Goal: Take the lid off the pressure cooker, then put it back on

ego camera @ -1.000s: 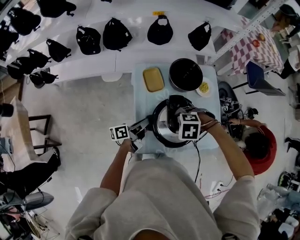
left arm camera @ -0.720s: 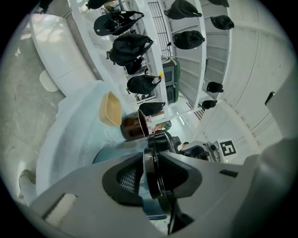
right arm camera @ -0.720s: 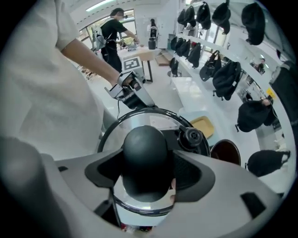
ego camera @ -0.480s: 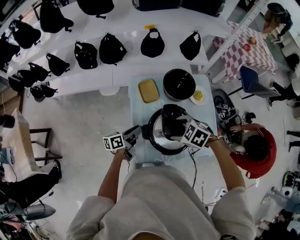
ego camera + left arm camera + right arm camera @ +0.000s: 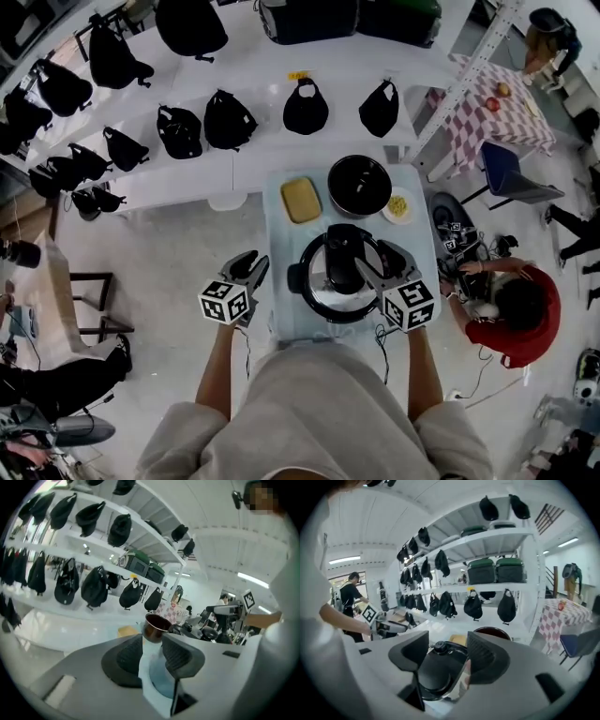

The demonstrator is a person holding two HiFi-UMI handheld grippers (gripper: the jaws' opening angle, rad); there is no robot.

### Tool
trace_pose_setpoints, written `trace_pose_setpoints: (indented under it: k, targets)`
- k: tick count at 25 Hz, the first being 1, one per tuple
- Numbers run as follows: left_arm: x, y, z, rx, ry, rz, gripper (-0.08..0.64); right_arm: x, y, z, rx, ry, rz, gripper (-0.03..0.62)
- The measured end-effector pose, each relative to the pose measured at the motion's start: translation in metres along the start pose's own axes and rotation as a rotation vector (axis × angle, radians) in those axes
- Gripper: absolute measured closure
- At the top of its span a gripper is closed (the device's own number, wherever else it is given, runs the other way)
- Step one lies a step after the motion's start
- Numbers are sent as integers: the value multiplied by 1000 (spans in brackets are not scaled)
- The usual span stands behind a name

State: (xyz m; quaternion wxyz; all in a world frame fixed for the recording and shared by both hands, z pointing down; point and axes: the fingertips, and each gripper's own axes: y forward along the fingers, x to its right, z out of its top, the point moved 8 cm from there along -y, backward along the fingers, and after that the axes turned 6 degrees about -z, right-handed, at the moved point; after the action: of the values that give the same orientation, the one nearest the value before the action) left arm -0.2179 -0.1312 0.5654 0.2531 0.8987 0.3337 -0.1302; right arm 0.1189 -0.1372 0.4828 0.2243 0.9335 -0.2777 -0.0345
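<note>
The steel pressure cooker stands on the small pale-blue table with its lid and black lid handle on top. My right gripper hovers at the cooker's right side. Its jaws are closing with nothing between the pads; in the right gripper view the lid handle lies beyond my right gripper. My left gripper is off the table's left edge, apart from the cooker and open. In the left gripper view, only the table corner shows past my empty left gripper.
Behind the cooker on the table are a black pot, a yellow block and a small plate of yellow food. White shelves with black bags stand beyond. A person in red crouches at the right.
Both grippers have rolled and drawn back from the cooker. The right one came off the lid top to the right side; the left one moved out to the left.
</note>
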Motion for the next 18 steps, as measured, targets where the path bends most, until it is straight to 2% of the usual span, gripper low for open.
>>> trace_pose_setpoints:
  k: [3,5,9,11,13,15,17,18]
  targets:
    - [14,-5,24,21,159,47,430,9,-10,9,100,71,-99,353]
    - [22,-12,38,61,226,78,431,12,-18,17,158,96,-145,373]
    - [39,-29,66,144,329,139,460,13,-28,28,204,58,-200,402]
    - [47,-36,76,172,381,164,499,12,-31,29,207,38,-215,428]
    - [54,-41,84,197,415,180,518,11,-34,28,211,37,-229,447]
    - [58,-44,89,213,432,197,536,9,-36,28,220,44,-249,491]
    - [59,-48,91,231,430,217,550,7,-38,28,231,54,-266,572]
    - [60,-49,91,238,424,226,553,6,-38,28,235,55,-268,589]
